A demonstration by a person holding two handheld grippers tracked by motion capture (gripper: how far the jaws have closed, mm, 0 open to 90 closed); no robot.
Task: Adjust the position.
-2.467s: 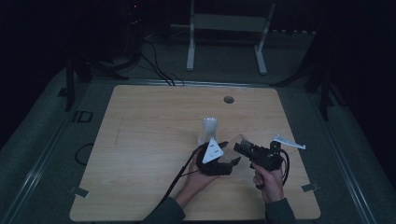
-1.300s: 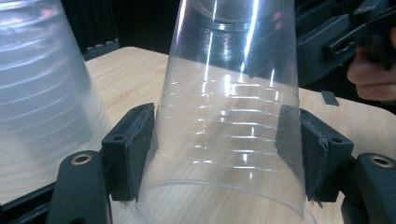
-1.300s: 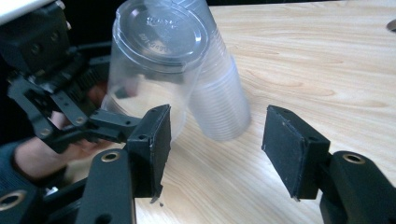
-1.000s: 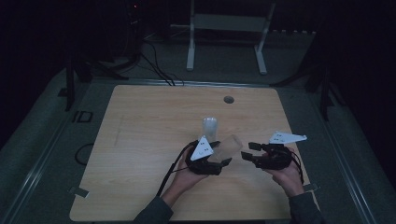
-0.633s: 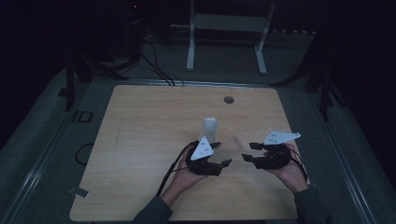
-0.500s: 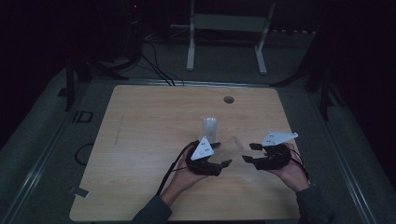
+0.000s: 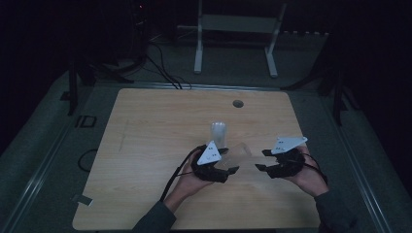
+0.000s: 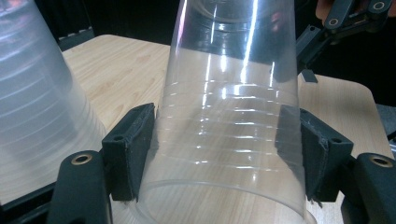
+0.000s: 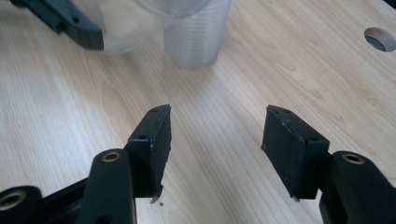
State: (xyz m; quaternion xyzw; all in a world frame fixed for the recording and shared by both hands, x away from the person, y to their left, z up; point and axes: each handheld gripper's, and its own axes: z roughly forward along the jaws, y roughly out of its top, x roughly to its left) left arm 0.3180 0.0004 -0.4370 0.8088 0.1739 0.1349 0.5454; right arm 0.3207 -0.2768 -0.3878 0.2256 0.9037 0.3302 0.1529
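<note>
Overhead, pale wooden table (image 7: 145, 145), cable hole (image 7: 238, 103), dark room, metal stand (image 7: 236, 29).

Wooden table (image 7: 145, 145) with round hole (image 7: 238, 103) — white stand (image 7: 238, 29) behind

High view: above, facing forward-down, dim. Gripper views: close, along jaws; all share clear cup (image 8: 229, 116), probably.

text: "ID" | on: floor (image 7: 85, 121), left of table (image 7: 145, 145)
</note>
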